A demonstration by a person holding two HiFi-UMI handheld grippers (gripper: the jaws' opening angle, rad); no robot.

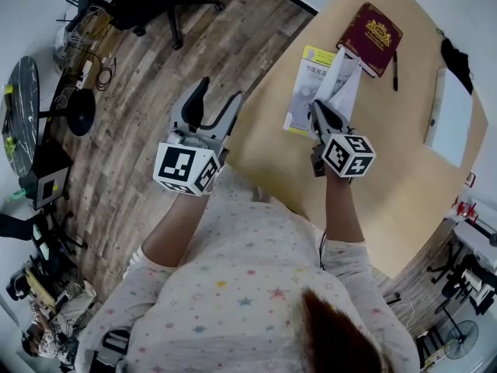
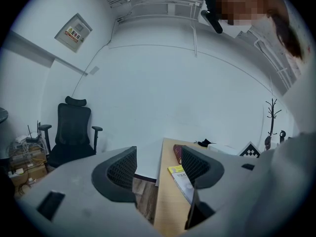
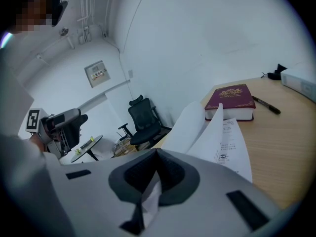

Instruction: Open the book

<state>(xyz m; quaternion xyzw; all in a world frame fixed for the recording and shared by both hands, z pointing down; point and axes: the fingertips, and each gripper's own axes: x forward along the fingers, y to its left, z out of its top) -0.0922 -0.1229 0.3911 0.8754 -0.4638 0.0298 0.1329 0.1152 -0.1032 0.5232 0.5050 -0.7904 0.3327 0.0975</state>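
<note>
the book (image 1: 304, 92) lies near the table's (image 1: 388, 185) left edge, its yellow cover showing, with a few white pages (image 1: 342, 76) lifted into a fan. the right gripper (image 1: 320, 113) is clamped on the lower corner of those pages, a sliver of paper pinched between its jaws. we judge that this grip is why they stand up instead of lying flat. the left gripper (image 1: 216, 103) hangs off the table over the floor, jaws wide and empty, probably to stay clear of the turning pages. 1 red book (image 1: 370, 36) and a pen (image 1: 394, 70) lie beyond.
</note>
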